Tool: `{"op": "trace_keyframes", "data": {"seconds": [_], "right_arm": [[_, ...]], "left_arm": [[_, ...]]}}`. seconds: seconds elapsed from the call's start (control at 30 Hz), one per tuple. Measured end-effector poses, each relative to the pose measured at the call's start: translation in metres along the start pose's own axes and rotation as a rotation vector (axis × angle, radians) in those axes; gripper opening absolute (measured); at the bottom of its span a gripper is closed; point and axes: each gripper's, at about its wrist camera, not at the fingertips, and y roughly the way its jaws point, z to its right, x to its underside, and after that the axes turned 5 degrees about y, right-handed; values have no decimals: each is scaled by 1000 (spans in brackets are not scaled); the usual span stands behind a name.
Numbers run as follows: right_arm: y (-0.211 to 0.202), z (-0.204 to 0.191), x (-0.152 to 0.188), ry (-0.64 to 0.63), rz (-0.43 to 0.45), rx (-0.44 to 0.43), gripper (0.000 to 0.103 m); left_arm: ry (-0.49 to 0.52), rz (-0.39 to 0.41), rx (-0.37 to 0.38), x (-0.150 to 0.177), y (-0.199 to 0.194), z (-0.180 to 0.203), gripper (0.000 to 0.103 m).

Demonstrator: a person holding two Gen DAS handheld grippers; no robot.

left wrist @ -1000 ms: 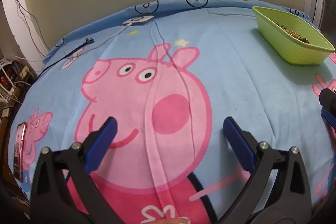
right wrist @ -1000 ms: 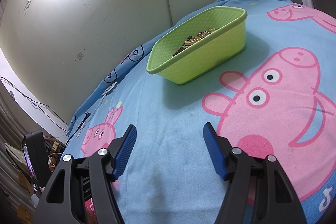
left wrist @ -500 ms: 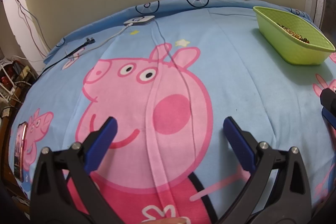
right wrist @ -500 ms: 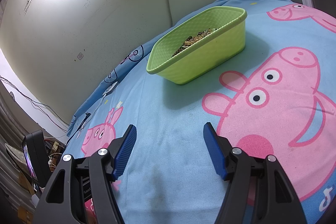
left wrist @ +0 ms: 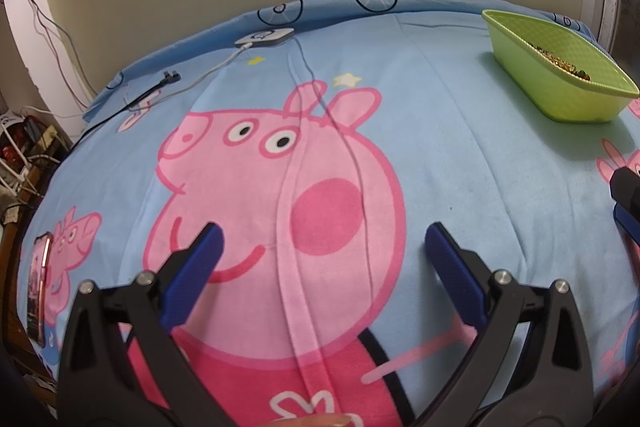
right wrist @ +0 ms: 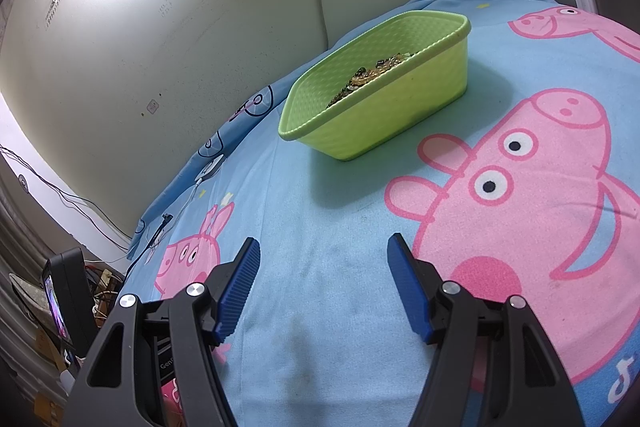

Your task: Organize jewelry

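A lime-green plastic basket (right wrist: 404,115) stands on the blue cartoon-pig bedsheet, far ahead of my right gripper (right wrist: 322,247). It holds a pile of gold and dark beaded jewelry (right wrist: 372,71). In the left wrist view the basket (left wrist: 560,87) sits at the far right with the jewelry (left wrist: 560,63) inside. My left gripper (left wrist: 322,239) is open and empty, low over the pink pig print. My right gripper is open and empty over bare sheet. Part of the right gripper (left wrist: 626,199) shows at the left view's right edge.
A white charger block (left wrist: 266,37) with its cable and a black plug (left wrist: 170,79) lie near the far edge of the bed. A phone (left wrist: 38,291) lies at the bed's left edge. The wall rises behind; cluttered cables sit left of the bed.
The left wrist view has shifted very slightly, the basket sitting a touch lower in frame. Both grippers stay open; nothing else moved.
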Motion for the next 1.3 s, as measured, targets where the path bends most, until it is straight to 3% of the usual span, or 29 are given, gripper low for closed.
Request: {"op": "trace_keyframes", "data": {"seconds": [1.3], "right_arm": [[1, -7, 3, -26, 2, 12, 48]], "left_arm": [[6, -8, 25, 0, 4, 0, 97]]}}
